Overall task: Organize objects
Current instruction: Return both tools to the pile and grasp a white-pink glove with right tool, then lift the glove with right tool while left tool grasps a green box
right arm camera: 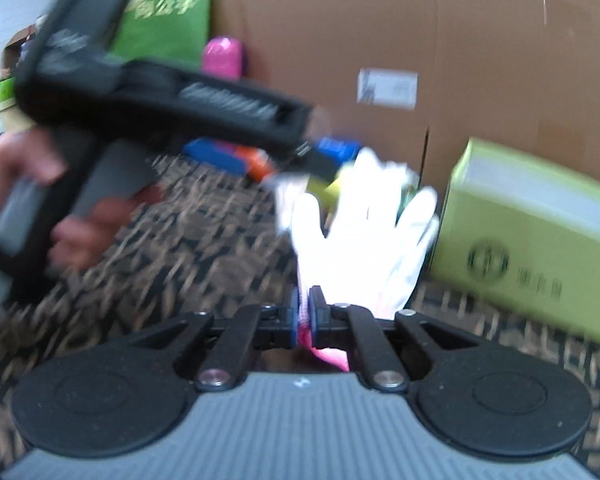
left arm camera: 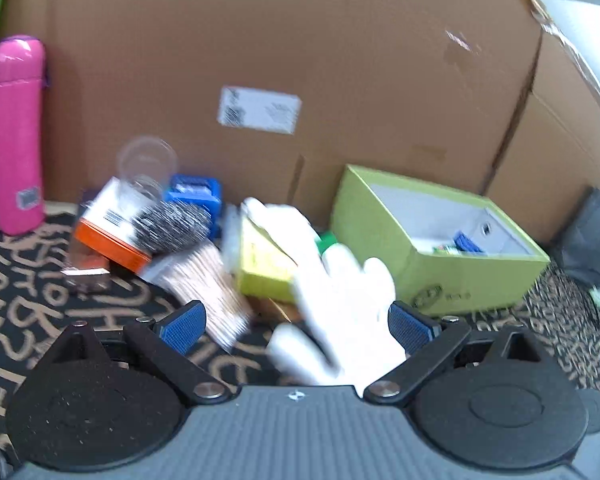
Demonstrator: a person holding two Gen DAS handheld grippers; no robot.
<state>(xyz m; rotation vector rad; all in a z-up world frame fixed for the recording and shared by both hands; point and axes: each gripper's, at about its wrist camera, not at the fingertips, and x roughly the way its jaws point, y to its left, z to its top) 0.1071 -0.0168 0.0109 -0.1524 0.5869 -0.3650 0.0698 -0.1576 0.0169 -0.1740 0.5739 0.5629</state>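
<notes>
Right gripper (right arm camera: 305, 312) clamped on cuff of white glove (right arm camera: 364, 232), glove just left of green box (right arm camera: 540, 240) (open-topped), left gripper (left arm camera: 296, 322) spread wide, nothing pinched, clutter pile (left arm camera: 172, 232) far left on patterned cloth (left arm camera: 28, 280)

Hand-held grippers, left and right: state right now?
Left hand-held gripper: open, holding nothing; the white glove shows between its spread fingers.
Right hand-held gripper: closed on the white glove's cuff.

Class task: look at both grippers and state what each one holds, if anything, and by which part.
The right gripper pinches the white glove at its pink cuff end. The left gripper stands open, holding nothing.
</notes>
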